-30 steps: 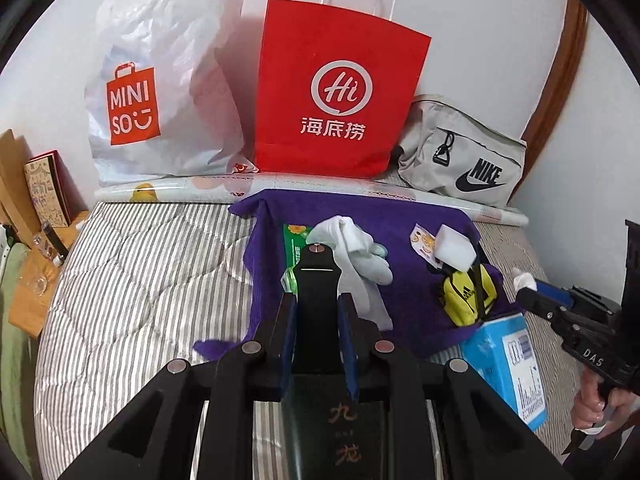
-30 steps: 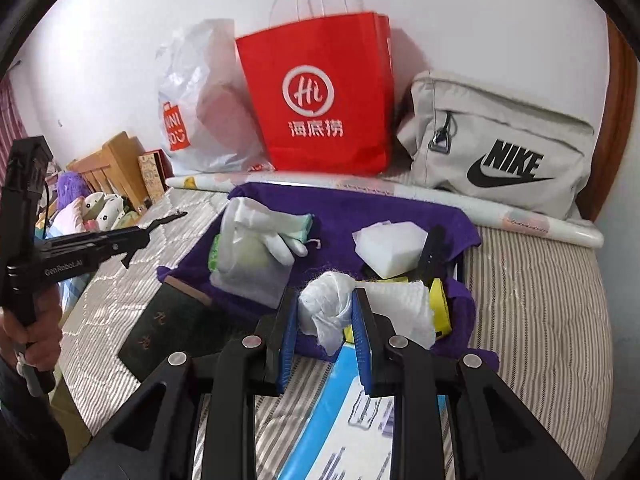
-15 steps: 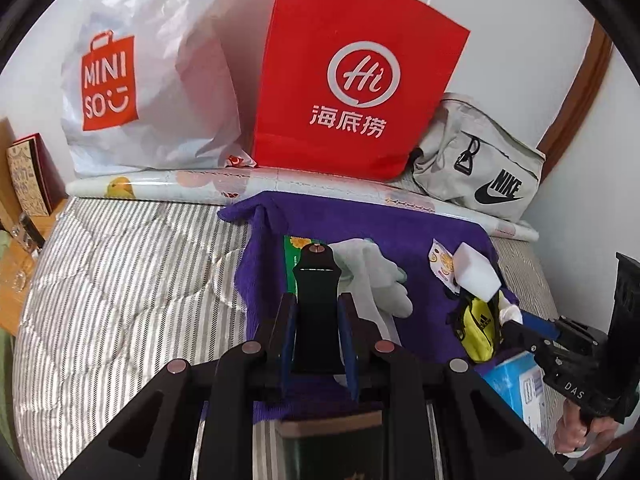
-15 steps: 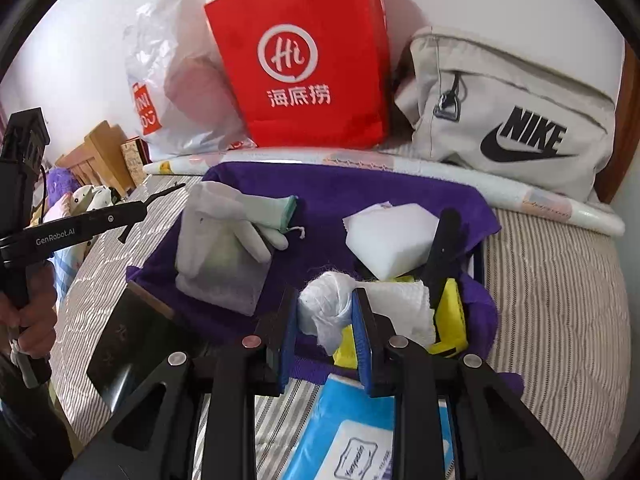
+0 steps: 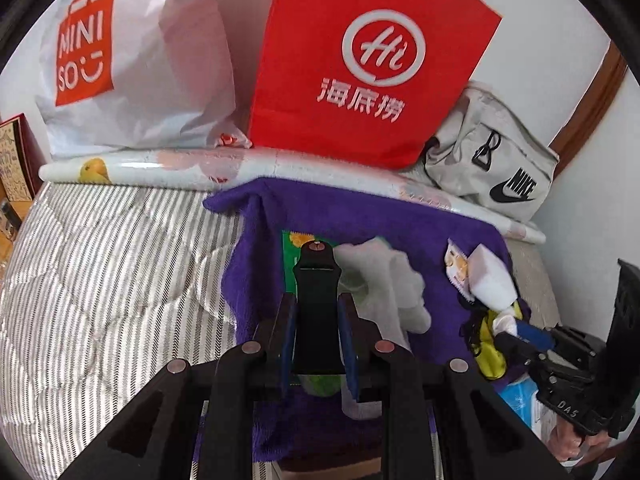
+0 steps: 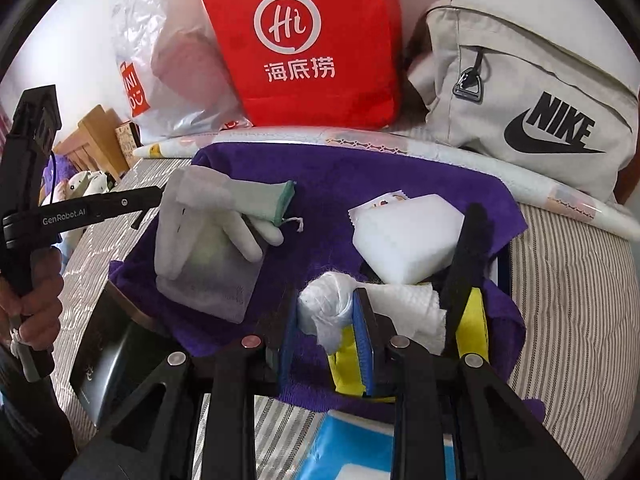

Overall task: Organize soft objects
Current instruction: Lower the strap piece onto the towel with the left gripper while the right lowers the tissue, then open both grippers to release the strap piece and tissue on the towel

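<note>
A purple towel (image 5: 400,216) (image 6: 360,184) lies spread on the striped mattress. My left gripper (image 5: 318,340) hangs low over its near part, shut on a flat black strap-like piece (image 5: 316,280). Just beyond it a white glove (image 5: 384,280) (image 6: 224,208) rests on a translucent pouch (image 6: 208,276). My right gripper (image 6: 326,328) is shut on a crumpled white wad of tissue (image 6: 328,304), just above a yellow-and-black item (image 6: 476,320). A white sponge block (image 6: 408,240) sits behind that. The left gripper (image 6: 154,196) reaches in from the left in the right wrist view.
Against the wall stand a red paper bag (image 5: 360,60), a white Miniso bag (image 5: 132,60) and a grey Nike bag (image 6: 540,92), behind a rolled mat (image 5: 240,164). A blue tissue pack (image 6: 352,440) and a dark box (image 6: 104,360) lie at the towel's near edge.
Both grippers have come forward and down toward the purple towel, so everything on it looks larger. Each keeps its hold; the dark box has slid out under the left view.
</note>
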`<control>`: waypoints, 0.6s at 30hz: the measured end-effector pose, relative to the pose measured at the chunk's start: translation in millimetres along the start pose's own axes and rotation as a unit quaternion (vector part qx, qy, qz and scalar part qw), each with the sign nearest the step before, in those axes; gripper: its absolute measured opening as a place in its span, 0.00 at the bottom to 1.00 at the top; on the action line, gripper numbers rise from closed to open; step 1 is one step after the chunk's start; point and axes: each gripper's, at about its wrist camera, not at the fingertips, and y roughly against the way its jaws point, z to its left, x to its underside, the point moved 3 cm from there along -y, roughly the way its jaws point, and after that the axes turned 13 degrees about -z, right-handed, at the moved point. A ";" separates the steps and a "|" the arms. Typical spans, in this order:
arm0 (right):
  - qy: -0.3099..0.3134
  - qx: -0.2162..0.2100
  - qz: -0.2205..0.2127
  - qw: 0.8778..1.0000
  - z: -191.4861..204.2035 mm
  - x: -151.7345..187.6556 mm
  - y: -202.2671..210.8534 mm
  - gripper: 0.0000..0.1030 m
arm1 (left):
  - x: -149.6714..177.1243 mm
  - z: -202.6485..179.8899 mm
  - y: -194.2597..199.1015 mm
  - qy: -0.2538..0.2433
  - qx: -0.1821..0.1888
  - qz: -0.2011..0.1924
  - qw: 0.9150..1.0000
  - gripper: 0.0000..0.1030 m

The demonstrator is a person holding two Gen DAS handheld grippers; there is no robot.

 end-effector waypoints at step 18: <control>0.001 -0.002 -0.011 1.000 -1.1 -1.6 5.9 0.61 | 8.5 4.7 -3.9 -0.005 -0.006 0.039 0.999 0.42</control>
